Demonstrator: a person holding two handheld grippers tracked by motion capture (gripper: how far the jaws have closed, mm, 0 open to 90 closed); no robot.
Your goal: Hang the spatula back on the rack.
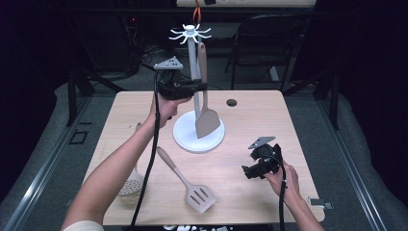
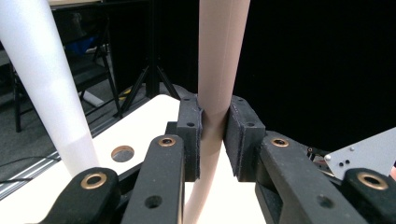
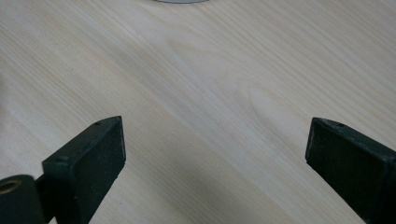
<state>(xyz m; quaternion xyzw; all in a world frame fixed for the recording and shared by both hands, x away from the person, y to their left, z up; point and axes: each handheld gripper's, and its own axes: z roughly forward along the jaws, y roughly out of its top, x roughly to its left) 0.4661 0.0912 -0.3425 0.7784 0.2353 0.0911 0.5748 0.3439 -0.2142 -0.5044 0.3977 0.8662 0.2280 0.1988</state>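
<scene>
Pale wood with a fine straight grain makes up the counter (image 1: 255,125), its corners rounded and a small round hole (image 1: 232,102) near the far edge. On it stands a white rack (image 1: 196,72): a flat round base, a smooth tapering pole, and a crown of curled hooks at the top. A taupe spatula (image 1: 206,113) hangs upright beside the pole, its broad solid blade resting low over the base. The left gripper (image 1: 202,87), held high at the rack, has its black fingers (image 2: 189,135) clenched on the spatula's slim, rounded handle, matte pads pressing it from both sides. Nearer the front edge lies a slotted spatula (image 1: 188,182) of the same taupe, flat on the wood, handle pointing up and left. To its left a pale skimmer (image 1: 131,183) with a perforated round head lies partly under the person's left forearm. The right gripper (image 1: 251,172) sits low over the counter at the right, well apart from the rack, its fingers (image 3: 95,154) spread wide and released over bare wood.
</scene>
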